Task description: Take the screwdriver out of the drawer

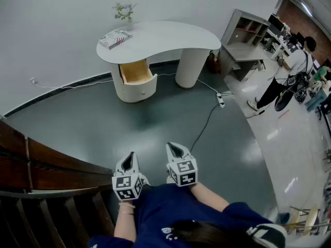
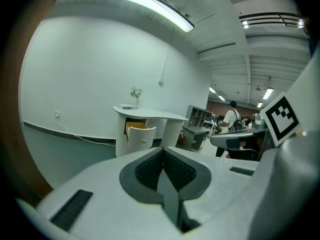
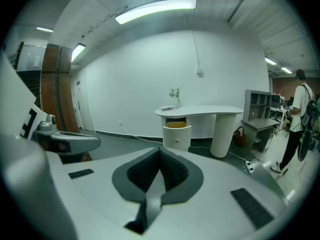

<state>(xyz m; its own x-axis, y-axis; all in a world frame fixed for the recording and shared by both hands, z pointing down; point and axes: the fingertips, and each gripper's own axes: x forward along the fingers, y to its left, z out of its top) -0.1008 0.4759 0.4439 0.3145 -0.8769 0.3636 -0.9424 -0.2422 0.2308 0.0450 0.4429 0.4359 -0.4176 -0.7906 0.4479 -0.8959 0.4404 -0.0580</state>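
A white curved desk point(image 1: 170, 37) stands far ahead by the wall, with its drawer point(image 1: 137, 72) pulled open, the wooden inside showing. No screwdriver is visible at this distance. My left gripper point(image 1: 129, 157) and right gripper point(image 1: 176, 149) are held side by side close to the body, far from the desk, both shut with nothing between the pads. The left gripper view shows the desk point(image 2: 150, 115) and open drawer point(image 2: 140, 133) beyond the left gripper point(image 2: 163, 156). In the right gripper view the drawer point(image 3: 176, 132) sits straight ahead above the right gripper point(image 3: 160, 156).
A small plant point(image 1: 124, 10) and a stack of printed matter point(image 1: 115, 38) rest on the desk. A cable and power strip point(image 1: 220, 99) cross the dark floor. Wooden railing point(image 1: 41, 164) lies at left. Grey shelving point(image 1: 245, 35) and a standing person point(image 1: 289, 71) are at right.
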